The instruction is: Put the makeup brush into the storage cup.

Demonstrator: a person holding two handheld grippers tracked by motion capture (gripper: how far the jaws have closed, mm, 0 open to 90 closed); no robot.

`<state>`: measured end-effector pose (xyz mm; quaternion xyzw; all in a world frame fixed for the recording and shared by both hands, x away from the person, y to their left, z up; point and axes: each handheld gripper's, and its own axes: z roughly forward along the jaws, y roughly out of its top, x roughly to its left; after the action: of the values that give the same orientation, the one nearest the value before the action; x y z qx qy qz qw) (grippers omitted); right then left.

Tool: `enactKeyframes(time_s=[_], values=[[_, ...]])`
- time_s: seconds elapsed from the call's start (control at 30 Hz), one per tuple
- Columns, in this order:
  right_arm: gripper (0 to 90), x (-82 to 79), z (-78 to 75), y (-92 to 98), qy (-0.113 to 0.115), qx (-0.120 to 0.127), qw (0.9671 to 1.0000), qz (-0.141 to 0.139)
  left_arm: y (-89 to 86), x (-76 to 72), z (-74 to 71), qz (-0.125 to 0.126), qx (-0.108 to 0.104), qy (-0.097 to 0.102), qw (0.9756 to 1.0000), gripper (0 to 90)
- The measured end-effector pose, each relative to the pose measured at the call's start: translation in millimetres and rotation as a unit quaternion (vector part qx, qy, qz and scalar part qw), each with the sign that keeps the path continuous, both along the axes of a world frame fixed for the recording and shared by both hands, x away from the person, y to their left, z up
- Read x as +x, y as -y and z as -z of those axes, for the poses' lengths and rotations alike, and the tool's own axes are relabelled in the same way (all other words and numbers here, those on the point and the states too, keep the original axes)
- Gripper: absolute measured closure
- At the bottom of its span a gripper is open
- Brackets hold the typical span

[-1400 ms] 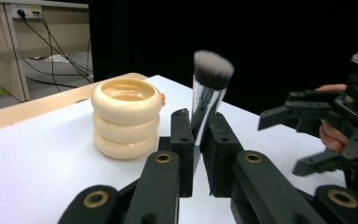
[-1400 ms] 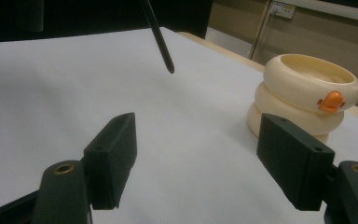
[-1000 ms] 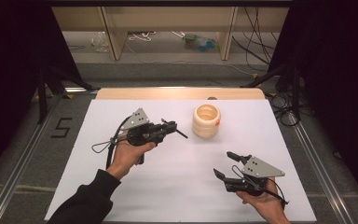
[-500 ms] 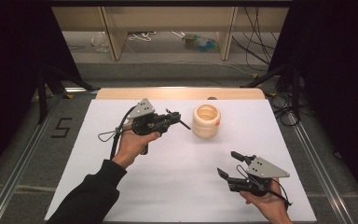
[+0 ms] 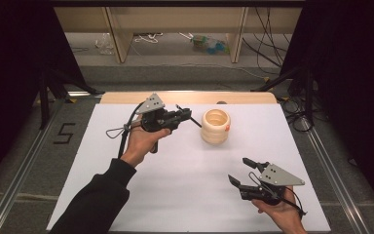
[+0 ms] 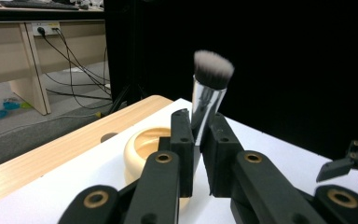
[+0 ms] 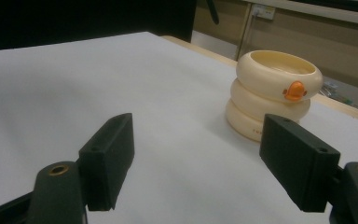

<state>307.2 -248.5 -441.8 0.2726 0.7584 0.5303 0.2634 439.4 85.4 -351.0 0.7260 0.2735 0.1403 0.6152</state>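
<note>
Left gripper (image 6: 196,140) pinches makeup brush (image 6: 208,95) by silver ferrule, bristles clear of jaws, apparently poised for drop into cream ringed holder (image 5: 215,126) just ahead. Right gripper (image 7: 196,161), jaws spread and holding nothing, waits near table edge, well apart from holder.

Bright white table (image 5: 175,195) amid dark surroundings (soft shadows, slightly blurred near jaws).

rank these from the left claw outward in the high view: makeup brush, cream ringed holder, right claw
1. makeup brush: clamped in the left claw, bristle end sticking out past the tips.
2. cream ringed holder: just beyond the brush, mid-table.
3. right claw: farthest, at the table's near right, open and holding nothing.
</note>
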Motion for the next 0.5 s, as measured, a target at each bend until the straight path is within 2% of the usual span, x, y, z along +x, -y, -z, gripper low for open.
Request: enactKeyframes(time_s=[0.3, 0.5], values=[[27.5, -0.5, -0.7, -0.8, 0.001, 0.0, 1.0, -0.003, 9.5, 9.9, -1.8, 0.0, 0.006, -0.004, 1.0, 83.0], [27.5, -2.0, -2.4, 0.0, -0.011, -0.01, 0.9999, -0.005, 13.5, 16.4, -4.5, -0.001, 0.008, -0.002, 1.0, 83.0]])
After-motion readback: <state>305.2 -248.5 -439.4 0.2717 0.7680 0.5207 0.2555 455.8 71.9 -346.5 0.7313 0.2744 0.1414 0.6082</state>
